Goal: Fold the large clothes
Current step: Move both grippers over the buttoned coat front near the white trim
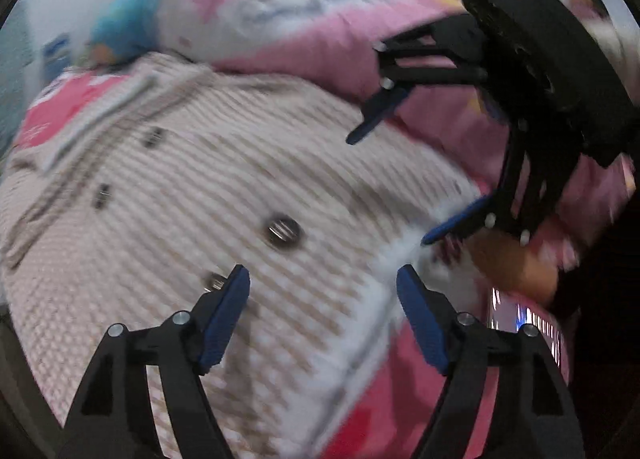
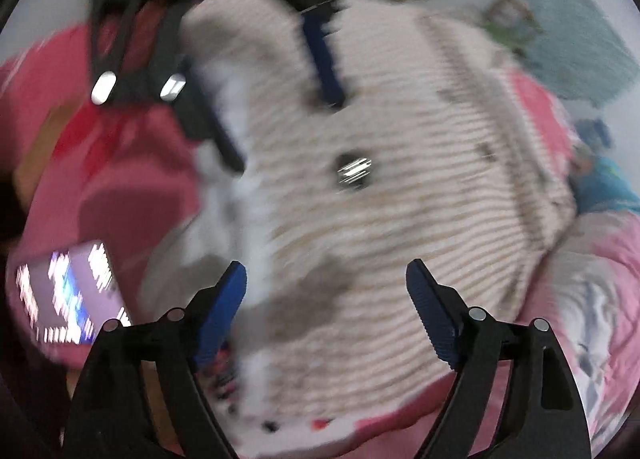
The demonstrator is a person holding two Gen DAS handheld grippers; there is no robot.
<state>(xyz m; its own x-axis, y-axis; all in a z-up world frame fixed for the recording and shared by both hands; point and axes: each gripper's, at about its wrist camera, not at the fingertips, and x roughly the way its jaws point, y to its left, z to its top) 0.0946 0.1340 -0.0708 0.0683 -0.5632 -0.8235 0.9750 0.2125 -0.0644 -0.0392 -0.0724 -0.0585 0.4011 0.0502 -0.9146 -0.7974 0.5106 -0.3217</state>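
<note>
Because the ribbed beige buttoned garment (image 1: 192,195) spread on the pink bedding (image 1: 328,39) looks thick, soft and limp, grip hem edges or corners, clear of buttons. The left gripper (image 1: 323,291) and right gripper (image 2: 326,291) stand wide, empty.

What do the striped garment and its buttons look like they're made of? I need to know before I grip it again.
The striped garment looks like a thick, soft knit or fleece: raised beige-and-white ribs and a fuzzy white edge. Motion blur leaves the exact fabric open. Its buttons look hard and glossy, likely dark plastic or metal, since they catch bright glints.
</note>
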